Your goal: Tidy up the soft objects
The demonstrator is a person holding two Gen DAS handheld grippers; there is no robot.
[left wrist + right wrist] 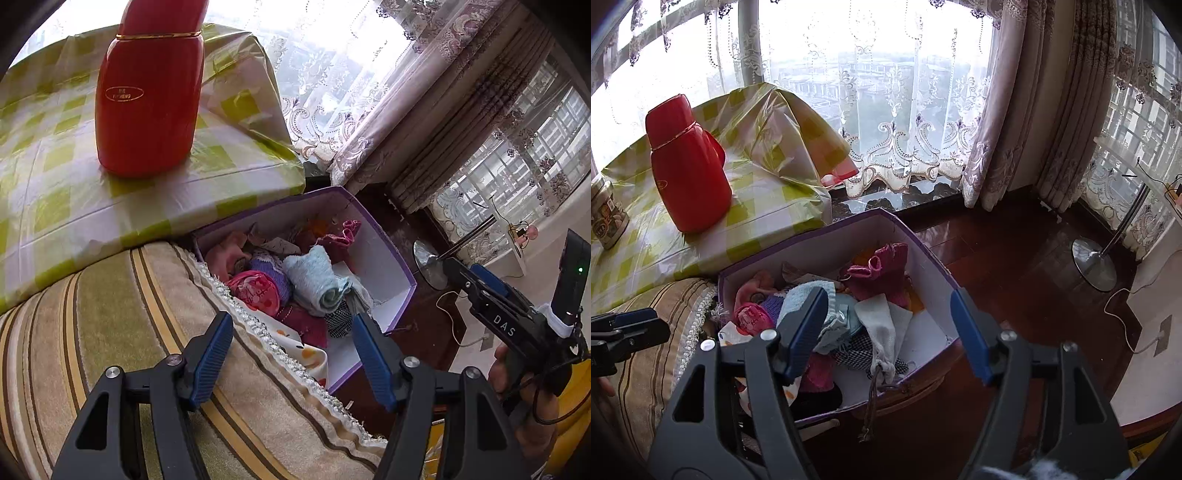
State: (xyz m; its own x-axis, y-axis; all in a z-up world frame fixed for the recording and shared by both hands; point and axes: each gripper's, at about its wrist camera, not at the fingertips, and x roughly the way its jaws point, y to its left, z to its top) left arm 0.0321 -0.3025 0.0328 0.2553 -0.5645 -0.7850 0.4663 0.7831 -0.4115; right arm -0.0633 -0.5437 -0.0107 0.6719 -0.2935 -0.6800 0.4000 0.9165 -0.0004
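Both grippers spread, nothing between the pads. Left gripper (293, 356) hangs over the edge of a striped cushion (122, 325) with a silver braided trim, pointing down toward the purple-rimmed cardboard box (384, 258) just beyond it. Right gripper (890, 332) is over the same box (923, 251), its left pad in front of the pile, its right pad in front of the box's right wall; neither pad seems to press on any cloth. Soft stuff is all inside the box: rolled light-blue towel (314, 280) in the middle, red patterned bundle (258, 291) beside it on the cushion side, purple knit piece (269, 269) between those two, magenta knit item (343, 232) toward the far wall, black-and-white checked cloth (340, 321) at the near end. From the right wrist view a pale drawstring pouch (886, 332) lies on the near side of the pile, its cord trailing over the box rim. White cloth with orange spots (306, 354) drapes over the near corner; can't tell whether it's a liner or another item. Red thermos (147, 96) stands upright on the green-checked tablecloth (55, 166) behind the cushion, a small jar (607, 214) near it. A person's hand (524, 391) grips the right gripper's handle at the edge of the left wrist view. Floor is dark wood, a lamp base (1093, 262) off to the right, lace curtains (897, 110) behind.
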